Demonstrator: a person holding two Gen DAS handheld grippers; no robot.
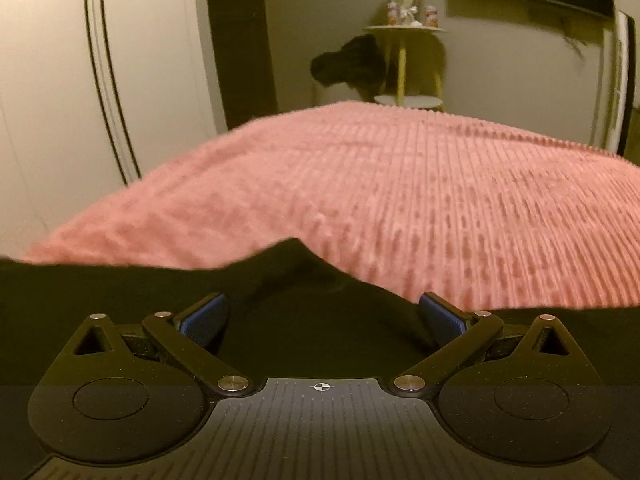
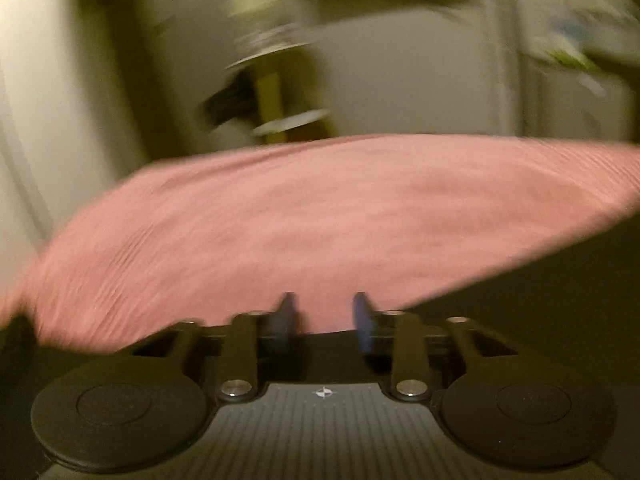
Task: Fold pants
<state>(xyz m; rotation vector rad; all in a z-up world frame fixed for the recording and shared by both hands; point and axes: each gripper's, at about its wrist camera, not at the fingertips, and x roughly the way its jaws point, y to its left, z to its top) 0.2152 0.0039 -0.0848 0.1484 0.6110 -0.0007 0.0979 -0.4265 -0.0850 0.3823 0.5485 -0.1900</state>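
2 grippers hang low over a bed covered by a pink ribbed blanket point(image 1: 400, 184). The left gripper point(image 1: 322, 312) has its jaws spread wide, blue pads point(image 1: 204, 314) well apart, and black pants point(image 1: 280, 276) lie bunched between and beneath them; no pad presses on the cloth. The pants' edge rises in a peak just ahead of the fingers and runs off to the left along the near side of the blanket. In the right wrist view, which is heavily blurred, the right gripper point(image 2: 323, 316) has its jaws narrowly apart with only pink blanket point(image 2: 320, 220) showing in the gap. Dark cloth, likely the same pants point(image 2: 560, 312), lies to its right and under the fingers, though whether it touches them I cannot tell. Beyond the bed stand a small round side table point(image 1: 404, 30) and a dark heap point(image 1: 348, 66) beside it.
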